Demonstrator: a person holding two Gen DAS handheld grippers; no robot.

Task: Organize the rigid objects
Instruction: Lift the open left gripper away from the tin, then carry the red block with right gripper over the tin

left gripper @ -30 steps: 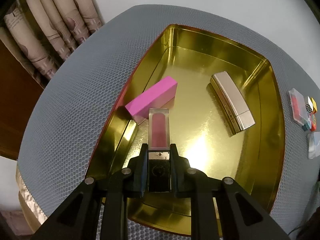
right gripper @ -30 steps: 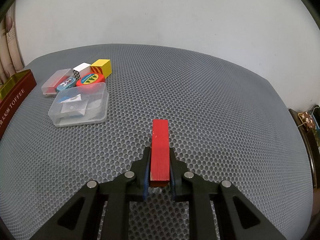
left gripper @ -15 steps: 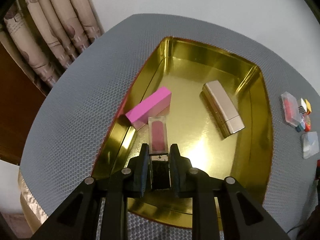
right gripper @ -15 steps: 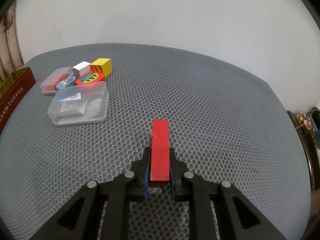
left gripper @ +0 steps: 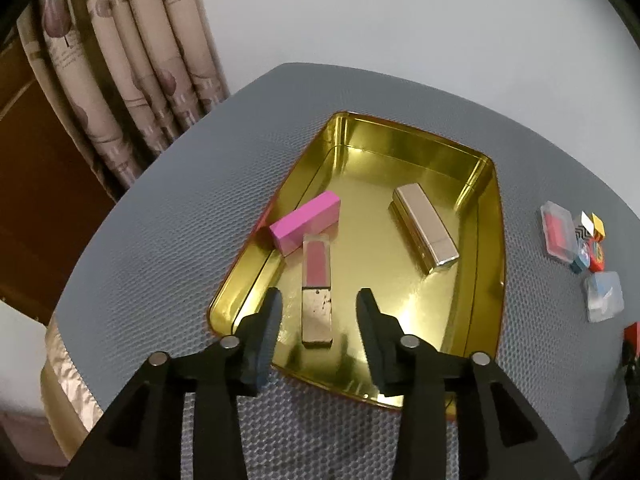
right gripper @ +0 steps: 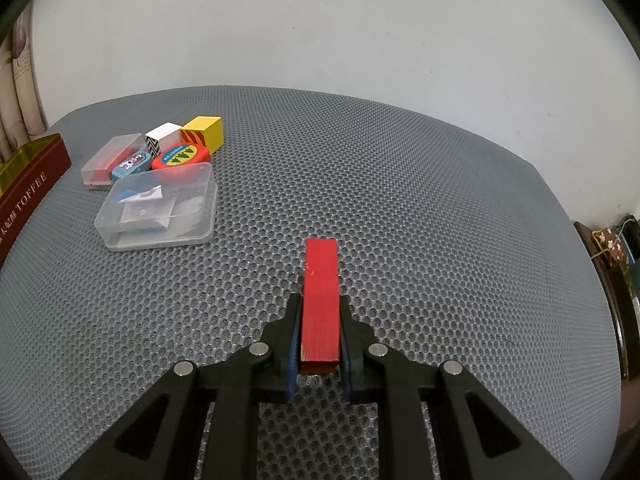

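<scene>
A gold tin tray [left gripper: 486, 248] lies on the grey mesh table. Inside it lie a pink block [left gripper: 305, 222], a gold lipstick case [left gripper: 425, 227] and a clear lip-gloss tube [left gripper: 317, 288] with a dark cap. My left gripper [left gripper: 319, 300] hovers above the tube; its jaws are opening and its pads are clear of the tube. In the right wrist view my right gripper [right gripper: 320, 312] is shut on a red block [right gripper: 320, 280] just over the table.
A cluster lies left of the red block: a clear plastic box [right gripper: 158, 208], a smaller clear case [right gripper: 110, 158], a red oval eraser [right gripper: 180, 156], a yellow cube [right gripper: 204, 132] and a white block [right gripper: 162, 138]. The tin's red side [right gripper: 24, 196] stands at far left. Curtains [left gripper: 120, 72] hang behind.
The left gripper let go of the lip-gloss tube, which now lies in the tray, and has pulled back and up with its jaws apart. The right gripper still holds the red block in place.
</scene>
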